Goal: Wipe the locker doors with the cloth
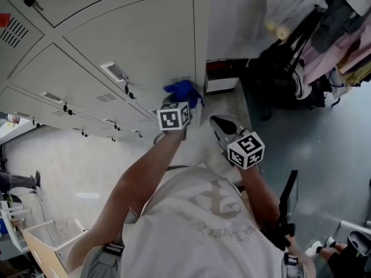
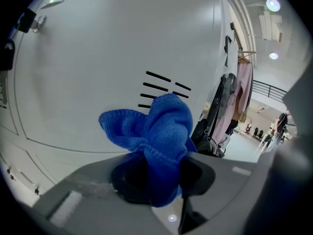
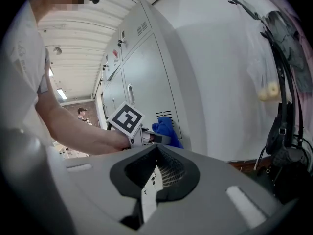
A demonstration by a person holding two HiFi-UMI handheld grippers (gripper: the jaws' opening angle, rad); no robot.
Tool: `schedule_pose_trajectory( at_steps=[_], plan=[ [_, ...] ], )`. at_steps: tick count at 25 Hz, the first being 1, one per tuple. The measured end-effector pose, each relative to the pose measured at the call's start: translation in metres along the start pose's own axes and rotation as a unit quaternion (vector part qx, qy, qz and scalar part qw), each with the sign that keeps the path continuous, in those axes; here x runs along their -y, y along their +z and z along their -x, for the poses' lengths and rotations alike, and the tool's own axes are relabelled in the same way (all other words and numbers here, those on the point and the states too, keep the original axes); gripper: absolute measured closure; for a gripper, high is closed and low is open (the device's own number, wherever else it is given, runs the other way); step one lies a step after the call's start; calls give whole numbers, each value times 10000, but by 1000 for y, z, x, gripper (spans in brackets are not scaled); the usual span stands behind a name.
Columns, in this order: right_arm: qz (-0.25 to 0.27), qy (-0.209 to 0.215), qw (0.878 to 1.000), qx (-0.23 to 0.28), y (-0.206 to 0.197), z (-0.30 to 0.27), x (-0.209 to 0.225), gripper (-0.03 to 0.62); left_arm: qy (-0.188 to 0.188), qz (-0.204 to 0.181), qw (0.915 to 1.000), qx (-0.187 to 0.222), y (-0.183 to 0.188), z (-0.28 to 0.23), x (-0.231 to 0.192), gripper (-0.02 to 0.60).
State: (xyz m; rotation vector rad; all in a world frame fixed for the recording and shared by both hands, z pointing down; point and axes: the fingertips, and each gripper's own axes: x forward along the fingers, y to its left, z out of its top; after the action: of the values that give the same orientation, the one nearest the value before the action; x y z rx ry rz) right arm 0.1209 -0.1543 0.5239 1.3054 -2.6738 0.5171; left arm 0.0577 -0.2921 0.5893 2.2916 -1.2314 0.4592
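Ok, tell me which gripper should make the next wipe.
Left. The left gripper is shut on the blue cloth, right by the locker door near its vent slots. The right gripper is shut, empty and farther back.

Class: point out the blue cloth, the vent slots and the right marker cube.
blue cloth [image 2: 166,124]: left gripper view, bunched middle.
vent slots [image 2: 155,87]: left gripper view, second slot.
right marker cube [image 1: 246,150]: head view, top face.
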Motion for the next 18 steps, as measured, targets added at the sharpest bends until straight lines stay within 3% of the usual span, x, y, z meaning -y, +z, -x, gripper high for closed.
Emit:
schedule_pose_trajectory(
  at_steps=[12,16,18],
  plan=[
    [39,0,10000,43,1,10,10,588,-612,-147,9980,-116,1,-21,41,457],
    [82,86,9999,30,1,10,3,587,-1154,-296,9928,-87,5,-23,65,457],
    [99,122,9999,44,2,10,1,587,-1208,-399,9919,-28,9,-20,70,457]
  ],
)
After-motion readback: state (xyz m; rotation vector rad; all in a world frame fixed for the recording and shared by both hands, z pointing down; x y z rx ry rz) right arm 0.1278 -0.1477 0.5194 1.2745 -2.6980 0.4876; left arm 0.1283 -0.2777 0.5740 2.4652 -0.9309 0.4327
